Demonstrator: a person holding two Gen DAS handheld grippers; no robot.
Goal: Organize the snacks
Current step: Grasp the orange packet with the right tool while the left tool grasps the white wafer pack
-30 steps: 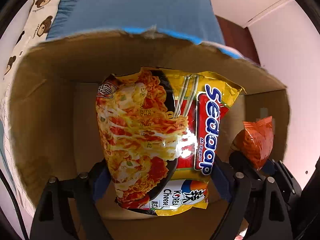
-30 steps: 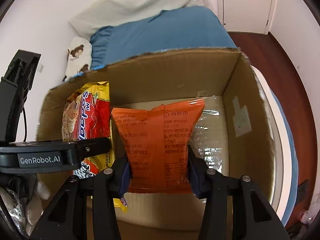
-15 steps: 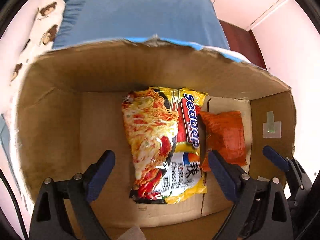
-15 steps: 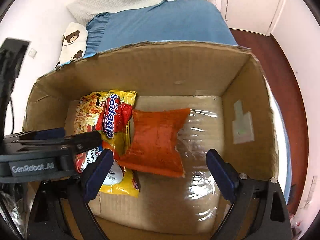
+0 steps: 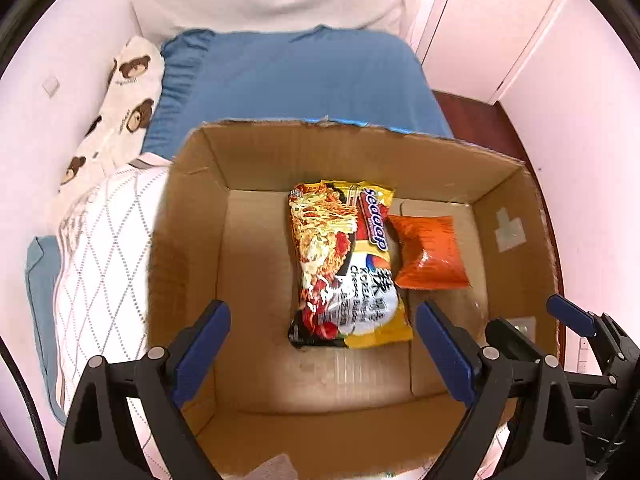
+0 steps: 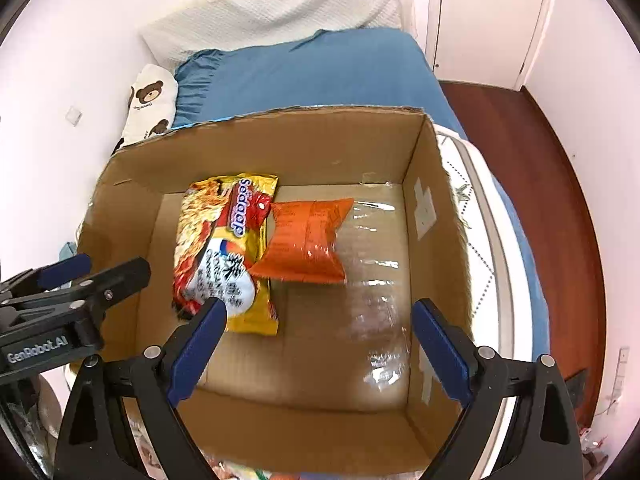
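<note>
Now my left gripper [image 5: 322, 346] and right gripper [image 6: 316, 344] hang with jaws wide and empty above the cardboard box [image 5: 280, 152], where the noodle packet [image 5: 344, 264] overlaps the orange bag [image 5: 430, 254]; careless stacking could crush either.

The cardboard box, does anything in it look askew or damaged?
The orange snack bag lies partly across an edge of the noodle packet. The cardboard box has a ragged, torn top rim. Nothing has spilled.
</note>
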